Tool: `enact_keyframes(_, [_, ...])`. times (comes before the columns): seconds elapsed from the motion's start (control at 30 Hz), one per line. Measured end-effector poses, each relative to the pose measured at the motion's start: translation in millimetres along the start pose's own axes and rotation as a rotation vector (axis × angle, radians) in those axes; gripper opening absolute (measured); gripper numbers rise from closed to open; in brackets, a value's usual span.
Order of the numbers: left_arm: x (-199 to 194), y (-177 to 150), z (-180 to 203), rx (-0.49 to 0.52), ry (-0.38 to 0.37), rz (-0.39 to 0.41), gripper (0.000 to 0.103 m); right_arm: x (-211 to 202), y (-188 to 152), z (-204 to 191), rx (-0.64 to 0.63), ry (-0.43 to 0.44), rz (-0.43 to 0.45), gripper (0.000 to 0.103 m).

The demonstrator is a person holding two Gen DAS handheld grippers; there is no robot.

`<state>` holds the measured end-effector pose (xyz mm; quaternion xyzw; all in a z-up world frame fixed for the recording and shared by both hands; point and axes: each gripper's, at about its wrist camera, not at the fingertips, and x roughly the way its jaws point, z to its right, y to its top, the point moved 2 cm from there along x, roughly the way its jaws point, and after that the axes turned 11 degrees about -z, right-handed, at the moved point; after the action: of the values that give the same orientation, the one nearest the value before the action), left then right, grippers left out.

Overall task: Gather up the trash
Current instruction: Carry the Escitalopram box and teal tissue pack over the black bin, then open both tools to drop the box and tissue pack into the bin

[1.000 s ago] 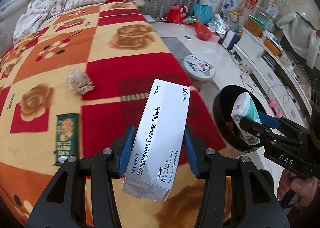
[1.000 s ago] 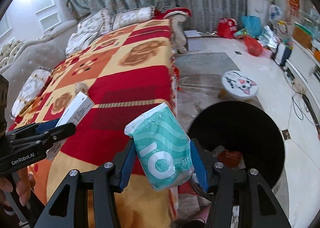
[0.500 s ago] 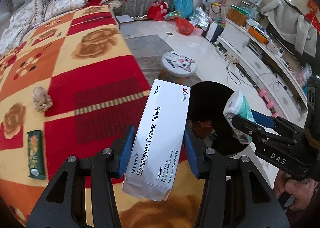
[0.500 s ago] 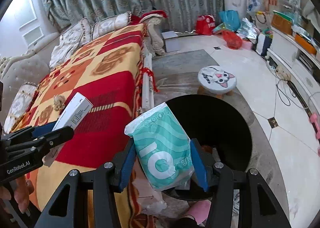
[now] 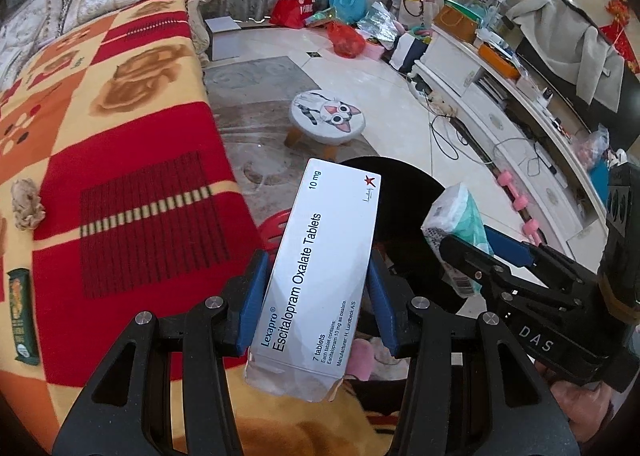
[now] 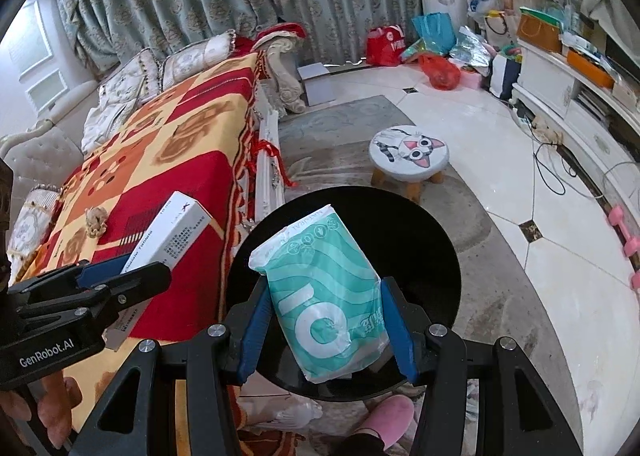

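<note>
A: Both grippers have swung off the blanket toward the floor since a second ago. Item one, left gripper (image 5: pixel 316 292): clenched on the white tablet box (image 5: pixel 320 272), blue pads pressing its two long sides, box tilted up and away from the camera. It was over the red-and-yellow blanket (image 5: pixel 132 184) before; now its upper end overlaps the near rim of the black bin (image 5: pixel 404 192).

B: Item two?

A: Right gripper (image 6: pixel 324 324): grasping the teal tissue pack (image 6: pixel 324 300), pads on either side. A second ago the pack sat over the blanket's edge with the bin off to its right; now the black bin (image 6: pixel 424 240) fills the space directly behind and below it.

B: Contents of bin?

A: Cannot tell at present; the pack and box hide most of the inside, and the rest is dark.

B: Outstanding stock?

A: Two pieces remain on the blanket in the left wrist view: a crumpled beige wad (image 5: pixel 27 204) and a green wrapper (image 5: pixel 22 320), well apart from both grippers.

B: Reading for the task?

A: Judged as carry nearly complete. The tissue pack looks placed for release into the bin. The tablet box appears to sit at the rim only, so it likely needs to travel further over the opening first, or it may fall beside the bin.
</note>
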<state>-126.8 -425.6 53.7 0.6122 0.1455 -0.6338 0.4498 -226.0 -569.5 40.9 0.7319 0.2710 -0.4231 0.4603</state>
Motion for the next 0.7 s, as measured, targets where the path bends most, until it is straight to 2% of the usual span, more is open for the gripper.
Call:
enact_keyframes(0.2, [10.1, 2.9, 1.4, -0.012, -0.016, -0.013, 0.047, 3.0, 2.6, 7.4, 0.024, 0.000, -0.002, 0.052])
enact_keyframes(0.57, [17.5, 11.1, 6.8, -0.056, -0.126, -0.013, 0.049, 4.6, 11.1, 27.0, 0.102, -0.017, 0.009, 0.053])
enact_keyframes(0.7, [15.4, 12.3, 6.5, -0.065, -0.147, -0.006, 0.059, 7.0, 10.2, 34.7, 0.138, -0.017, -0.001, 0.055])
